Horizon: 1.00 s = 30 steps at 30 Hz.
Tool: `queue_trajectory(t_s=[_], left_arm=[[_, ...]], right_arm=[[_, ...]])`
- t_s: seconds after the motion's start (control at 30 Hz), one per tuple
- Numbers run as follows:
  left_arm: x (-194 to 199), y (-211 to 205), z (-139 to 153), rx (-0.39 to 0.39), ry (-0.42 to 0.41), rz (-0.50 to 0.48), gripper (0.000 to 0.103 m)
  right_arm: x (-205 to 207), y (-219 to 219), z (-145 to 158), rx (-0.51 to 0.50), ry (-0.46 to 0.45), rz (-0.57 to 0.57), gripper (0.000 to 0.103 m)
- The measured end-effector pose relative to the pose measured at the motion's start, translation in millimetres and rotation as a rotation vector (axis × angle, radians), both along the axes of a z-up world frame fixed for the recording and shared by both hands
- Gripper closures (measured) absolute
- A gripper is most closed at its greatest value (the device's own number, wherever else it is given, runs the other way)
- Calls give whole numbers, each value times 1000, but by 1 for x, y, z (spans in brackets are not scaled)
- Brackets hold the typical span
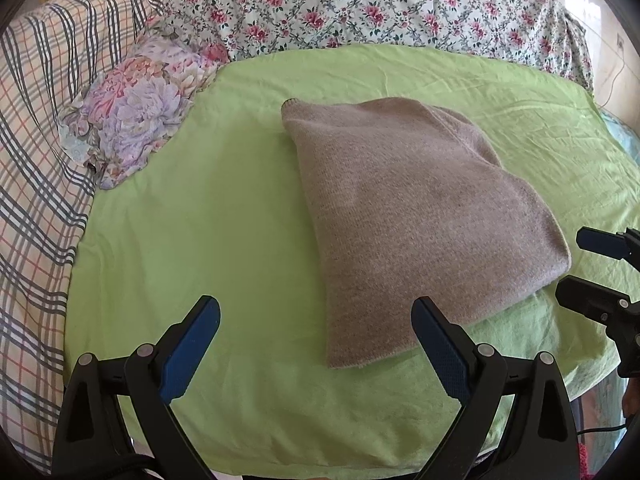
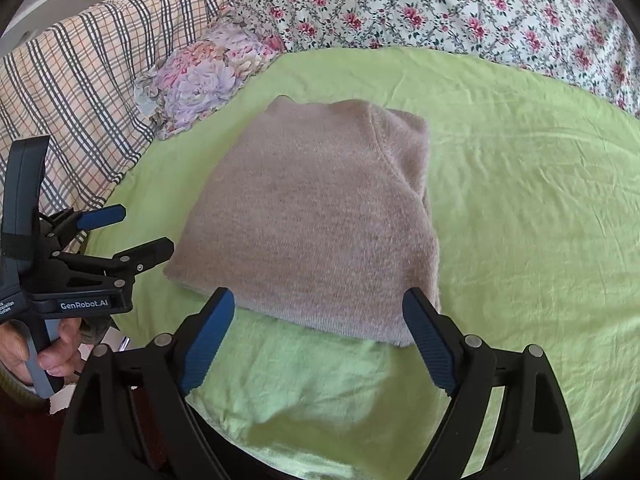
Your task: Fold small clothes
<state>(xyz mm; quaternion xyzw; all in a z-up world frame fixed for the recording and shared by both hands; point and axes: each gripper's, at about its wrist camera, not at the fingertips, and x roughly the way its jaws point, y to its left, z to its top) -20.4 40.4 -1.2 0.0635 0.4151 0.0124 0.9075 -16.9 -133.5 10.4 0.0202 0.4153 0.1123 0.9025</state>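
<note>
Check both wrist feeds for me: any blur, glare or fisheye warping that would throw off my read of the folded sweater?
Left wrist: sweater sharp, evenly lit; green sheet bows toward the dark rim; window glare top right. Right wrist: sweater sharp, but the sheet just ahead of the right gripper looks smeared; same bowing.

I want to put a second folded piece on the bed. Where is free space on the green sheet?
The green sheet is bare left of the folded beige sweater, up to the plaid blanket. In the right wrist view, a wide bare patch lies right of the sweater, below the floral quilt. It is crowded near the purple floral cloth.
</note>
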Motion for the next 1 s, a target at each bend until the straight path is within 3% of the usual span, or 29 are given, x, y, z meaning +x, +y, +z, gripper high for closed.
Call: queue_trajectory(t_s=[1.0], left_arm=[[43, 7, 6, -22, 3, 16, 6]], right_arm=[[51, 2, 8, 25, 24, 25, 13]])
